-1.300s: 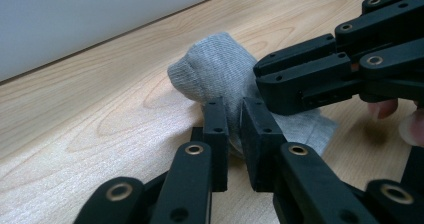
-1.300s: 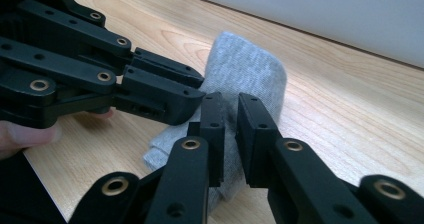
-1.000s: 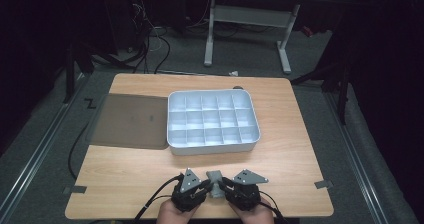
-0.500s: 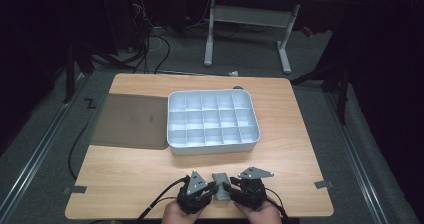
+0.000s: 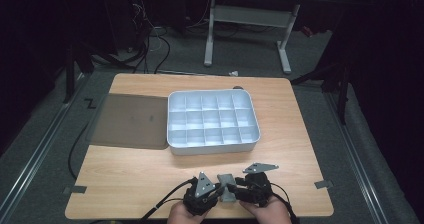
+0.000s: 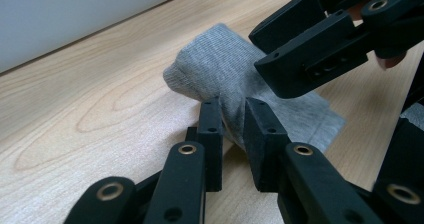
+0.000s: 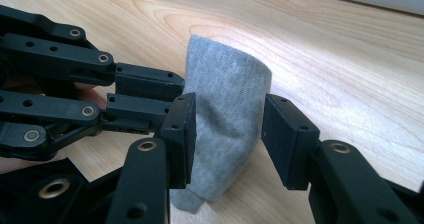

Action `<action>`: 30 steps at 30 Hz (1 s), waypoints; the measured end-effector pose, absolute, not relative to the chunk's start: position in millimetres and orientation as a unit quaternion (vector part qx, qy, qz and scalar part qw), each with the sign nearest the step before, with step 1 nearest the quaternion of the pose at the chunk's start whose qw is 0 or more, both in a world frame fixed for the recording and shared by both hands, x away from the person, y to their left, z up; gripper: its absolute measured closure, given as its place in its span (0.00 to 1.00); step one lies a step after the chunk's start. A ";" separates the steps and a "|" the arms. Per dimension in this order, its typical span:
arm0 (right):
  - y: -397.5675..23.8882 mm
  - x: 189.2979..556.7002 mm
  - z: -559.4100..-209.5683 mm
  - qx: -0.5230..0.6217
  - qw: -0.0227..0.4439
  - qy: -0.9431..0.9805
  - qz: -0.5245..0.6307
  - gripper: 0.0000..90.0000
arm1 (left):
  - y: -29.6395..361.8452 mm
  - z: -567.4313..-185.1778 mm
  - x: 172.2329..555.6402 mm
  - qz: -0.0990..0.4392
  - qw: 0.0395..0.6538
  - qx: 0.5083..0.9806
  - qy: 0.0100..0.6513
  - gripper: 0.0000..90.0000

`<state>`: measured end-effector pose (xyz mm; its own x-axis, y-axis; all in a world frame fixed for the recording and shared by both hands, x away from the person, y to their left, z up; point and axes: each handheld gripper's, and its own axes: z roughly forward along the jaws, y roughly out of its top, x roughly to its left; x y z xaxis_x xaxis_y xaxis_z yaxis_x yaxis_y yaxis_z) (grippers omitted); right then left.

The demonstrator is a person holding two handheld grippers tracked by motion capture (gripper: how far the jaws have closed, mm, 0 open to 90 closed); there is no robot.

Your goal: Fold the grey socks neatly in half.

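A small folded grey cloth [image 5: 227,188] stands up off the wood near the table's front edge, between my two grippers. My left gripper [image 6: 232,116] is shut on a pinched fold of the cloth [image 6: 220,59]. My right gripper [image 7: 230,134] straddles the upright cloth [image 7: 225,79]; its jaws have just been opening, and a gap shows between the right-hand pad and the fabric. The left gripper's fingers [image 7: 145,84] reach in from the side in the right gripper view. Both grippers [image 5: 216,193] [image 5: 237,189] point inward at each other in the high view.
A white tray [image 5: 212,146] divided into several compartments sits mid-table, beyond the grippers. A dark mat [image 5: 130,121] lies to its left. The table's front edge [image 5: 200,217] is just beneath the hands. Cables trail from both grippers.
The right gripper has shifted slightly right and up, and the grey cloth between the grippers has drifted a little right with them. The left hand has barely moved.
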<state>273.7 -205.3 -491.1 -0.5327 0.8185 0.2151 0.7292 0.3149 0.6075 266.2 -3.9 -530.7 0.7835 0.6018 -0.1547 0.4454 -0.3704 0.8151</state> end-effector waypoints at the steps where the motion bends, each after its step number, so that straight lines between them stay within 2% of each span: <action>1: -204.5 273.5 -491.7 0.488 0.061 0.807 0.326 0.65 | -4.5 -531.3 265.7 0.087 0.460 0.825 0.317 0.87; 8: -202.6 276.2 -498.0 0.506 0.043 0.803 0.311 0.63 | -5.7 -531.9 264.8 0.090 0.453 0.830 0.311 0.87; 12: -202.8 280.0 -498.8 0.520 0.016 0.800 0.298 0.61 | -6.9 -532.5 264.6 0.091 0.451 0.832 0.308 0.87; 18: -197.1 282.1 -496.5 0.510 0.012 0.814 0.278 0.62 | -6.4 -532.7 266.6 0.083 0.450 0.835 0.306 0.87; 22: -197.0 283.1 -495.6 0.504 0.009 0.819 0.274 0.65 | 5.3 -529.9 269.8 0.085 0.447 0.837 0.303 0.83; 25: -197.3 286.6 -493.2 0.501 0.009 0.825 0.260 0.66 | 35.6 -520.3 277.7 0.112 0.446 0.830 0.315 0.83; 30: -196.4 292.1 -490.2 0.492 0.018 0.836 0.244 0.66 | 63.5 -517.3 288.3 0.131 0.446 0.818 0.339 0.82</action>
<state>292.1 -196.4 -490.2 -0.5160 0.8305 0.2101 0.8130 0.3975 0.4254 288.3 63.5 -517.3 0.7353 0.6720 -0.0882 0.4379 -0.3717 0.8186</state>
